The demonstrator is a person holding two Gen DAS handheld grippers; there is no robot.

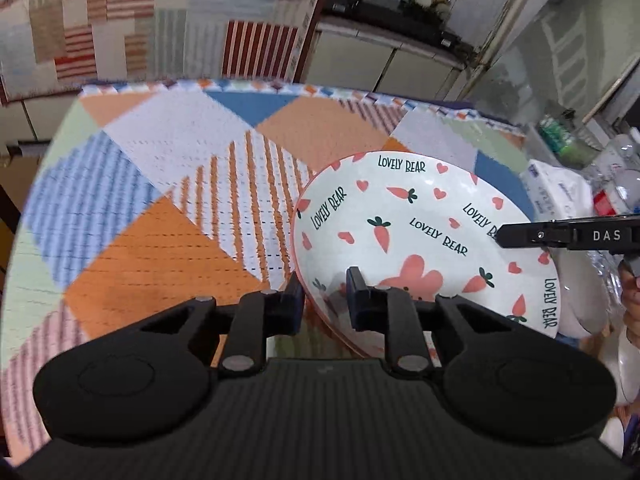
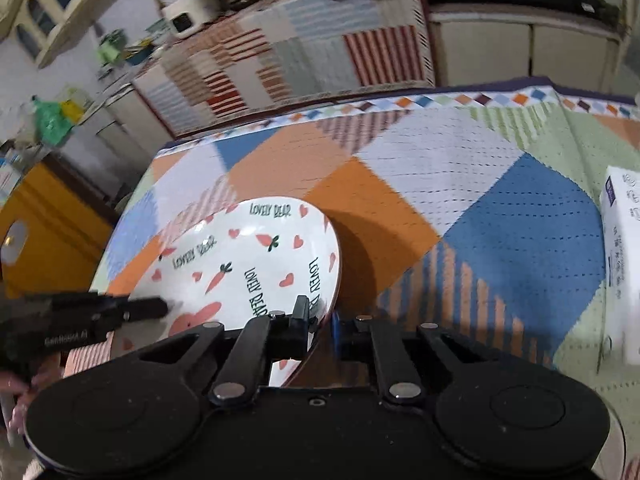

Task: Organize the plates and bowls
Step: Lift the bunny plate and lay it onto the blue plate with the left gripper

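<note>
A glossy white ceramic plate (image 1: 420,236), round with a thin red rim and printed with carrots, hearts and "LOVELY BEAR", is held tilted above the table (image 1: 160,208). The left tool (image 1: 324,300) pinches its near rim, one finger inside the dish and one under it. The right tool (image 2: 322,326) clamps the opposite rim the same way. The table wears a woven quilted cloth of orange, blue, white and green diamonds; a broad stretch lies bare left of the plate. A white box (image 2: 622,264) sits near the cloth's right edge.
</note>
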